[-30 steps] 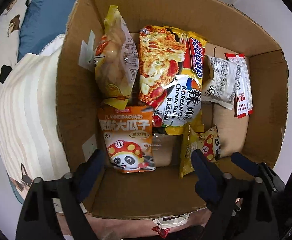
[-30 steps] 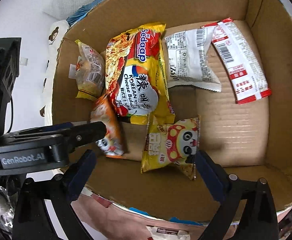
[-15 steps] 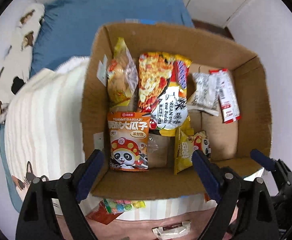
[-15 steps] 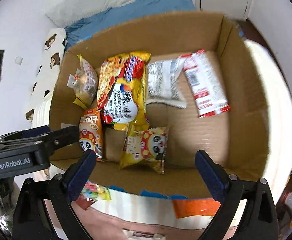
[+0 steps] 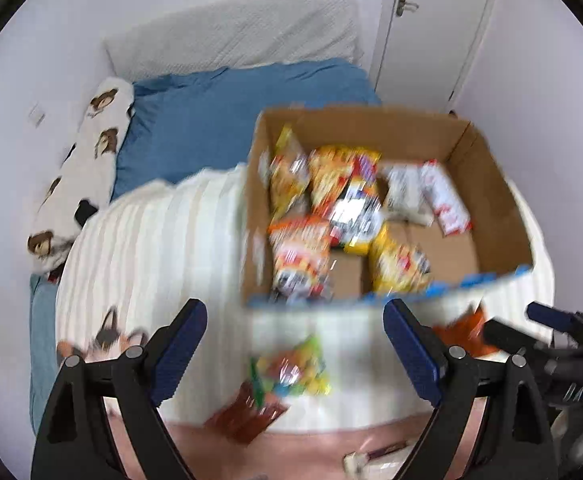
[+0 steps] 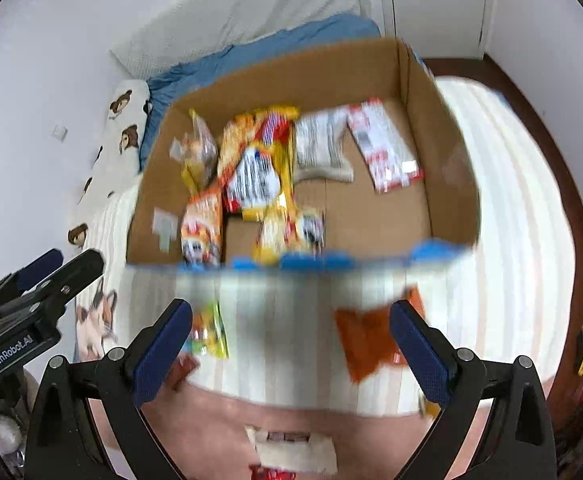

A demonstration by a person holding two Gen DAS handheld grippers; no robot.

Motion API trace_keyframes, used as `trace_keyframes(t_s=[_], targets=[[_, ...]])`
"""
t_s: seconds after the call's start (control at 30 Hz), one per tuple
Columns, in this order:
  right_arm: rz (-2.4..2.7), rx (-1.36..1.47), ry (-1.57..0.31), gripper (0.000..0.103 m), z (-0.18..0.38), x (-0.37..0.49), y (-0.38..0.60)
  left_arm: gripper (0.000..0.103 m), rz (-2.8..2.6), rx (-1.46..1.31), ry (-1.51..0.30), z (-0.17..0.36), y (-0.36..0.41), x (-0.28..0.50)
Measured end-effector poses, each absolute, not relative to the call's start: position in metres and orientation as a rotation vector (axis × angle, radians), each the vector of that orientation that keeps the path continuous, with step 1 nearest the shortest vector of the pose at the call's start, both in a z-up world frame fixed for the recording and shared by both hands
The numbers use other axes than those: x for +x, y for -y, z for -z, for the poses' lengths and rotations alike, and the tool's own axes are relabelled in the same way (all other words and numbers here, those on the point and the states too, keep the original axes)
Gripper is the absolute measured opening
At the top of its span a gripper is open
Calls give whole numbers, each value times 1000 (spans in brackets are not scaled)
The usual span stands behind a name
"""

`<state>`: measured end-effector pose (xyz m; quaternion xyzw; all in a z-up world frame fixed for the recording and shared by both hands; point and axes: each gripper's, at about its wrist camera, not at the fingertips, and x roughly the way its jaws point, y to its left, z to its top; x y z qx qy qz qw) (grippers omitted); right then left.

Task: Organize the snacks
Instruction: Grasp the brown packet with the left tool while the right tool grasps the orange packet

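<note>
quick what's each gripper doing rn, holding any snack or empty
Left gripper: open, holding nothing.
Right gripper: open, holding nothing.

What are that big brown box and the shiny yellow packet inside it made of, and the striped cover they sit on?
The big brown box looks like matte corrugated cardboard: plain tan walls with folded corner creases. The shiny yellow packet seems glossy printed plastic film, judging by its bright glare, though blur hides detail. The cream striped cover looks like soft woven or knitted fabric; its weave is too blurred to tell.
</note>
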<state>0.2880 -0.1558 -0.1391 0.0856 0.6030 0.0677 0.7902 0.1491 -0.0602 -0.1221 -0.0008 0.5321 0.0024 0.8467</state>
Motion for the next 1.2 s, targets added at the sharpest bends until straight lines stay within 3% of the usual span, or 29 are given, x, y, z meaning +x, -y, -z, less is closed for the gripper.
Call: trace_keyframes(t_s=[0.43, 0.67, 0.97, 1.1, 1.2], targets=[[143, 590, -1443, 100, 269, 280, 226, 91, -171, -33, -1361, 238, 7, 94], [192, 589, -1420, 58, 288, 274, 225, 91, -117, 64, -1414, 262, 9, 91], [-88, 188, -1589, 56, 290, 229, 165, 90, 81, 397, -1514, 316, 53, 94], [-120, 154, -1620, 56, 294, 209, 152, 60, 127, 412, -1515, 322, 70, 93], [-141, 96, -1625, 56, 295, 201, 139, 60, 99, 323, -1517, 318, 72, 93]])
